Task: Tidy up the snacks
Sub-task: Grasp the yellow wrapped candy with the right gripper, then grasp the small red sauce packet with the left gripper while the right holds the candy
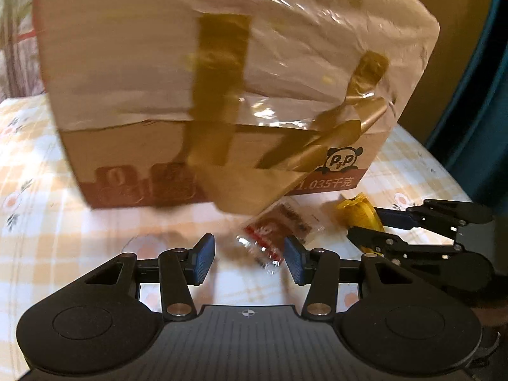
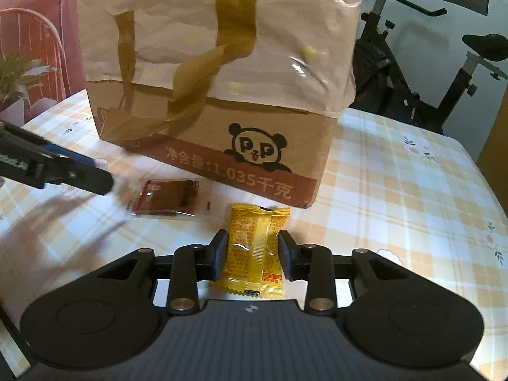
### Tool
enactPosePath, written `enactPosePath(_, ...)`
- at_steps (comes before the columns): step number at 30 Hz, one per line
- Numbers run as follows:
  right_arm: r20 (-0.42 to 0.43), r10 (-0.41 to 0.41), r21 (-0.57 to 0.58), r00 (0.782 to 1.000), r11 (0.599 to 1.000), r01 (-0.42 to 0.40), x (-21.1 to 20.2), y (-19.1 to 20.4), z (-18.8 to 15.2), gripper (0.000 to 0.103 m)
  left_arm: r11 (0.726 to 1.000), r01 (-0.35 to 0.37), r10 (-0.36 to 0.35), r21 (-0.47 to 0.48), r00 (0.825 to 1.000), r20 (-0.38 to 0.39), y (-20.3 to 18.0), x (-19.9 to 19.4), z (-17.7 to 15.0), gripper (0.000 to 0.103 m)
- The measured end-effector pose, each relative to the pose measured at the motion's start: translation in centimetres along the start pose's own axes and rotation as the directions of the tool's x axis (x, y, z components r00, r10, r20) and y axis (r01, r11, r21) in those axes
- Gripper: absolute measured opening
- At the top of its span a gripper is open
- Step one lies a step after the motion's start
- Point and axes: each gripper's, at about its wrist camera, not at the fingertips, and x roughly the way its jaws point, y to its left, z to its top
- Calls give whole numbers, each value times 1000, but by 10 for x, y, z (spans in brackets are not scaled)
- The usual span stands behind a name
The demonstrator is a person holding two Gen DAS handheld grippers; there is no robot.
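Note:
A yellow snack packet [image 2: 254,247] lies on the checked tablecloth in front of a taped cardboard box [image 2: 222,63] with a panda logo. My right gripper [image 2: 254,255] is shut on the packet, with both pads pressing its sides. In the left wrist view the same right gripper [image 1: 371,225] comes in from the right onto the yellow packet [image 1: 358,211]. A red snack packet [image 1: 273,231] lies flat just ahead of my left gripper [image 1: 249,260]. That gripper is open, and its right pad [image 1: 293,260] sits at the packet's edge. The right wrist view shows the left gripper [image 2: 95,174] beside the red packet [image 2: 168,198].
The box [image 1: 222,79] fills the table's middle and stands close behind both packets. The tablecloth [image 2: 397,190] runs on to the right of the box. An exercise bike [image 2: 444,63] stands beyond the far edge, and a plant [image 2: 12,73] is at the left.

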Motion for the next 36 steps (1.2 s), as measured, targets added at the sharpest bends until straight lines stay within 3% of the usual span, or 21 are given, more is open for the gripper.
enactPosePath(10, 37, 13, -1, 999, 1000, -13, -3, -2, -7, 36, 989, 30, -28, 144, 999, -22, -26, 31, 19, 50)
enactPosePath(15, 39, 18, 5, 999, 1000, -18, -3, -3, -7, 36, 995, 54, -51, 88, 998, -34, -22, 45, 21, 50)
enactPosePath(30, 40, 21, 14, 999, 1000, -22, -2, -2, -6, 36, 994, -19, 23, 107, 999, -32, -49, 32, -17, 52)
enactPosePath(36, 40, 22, 15, 999, 1000, -23, -2, -2, -6, 36, 996, -17, 19, 89, 1000, -22, -53, 31, -28, 56)
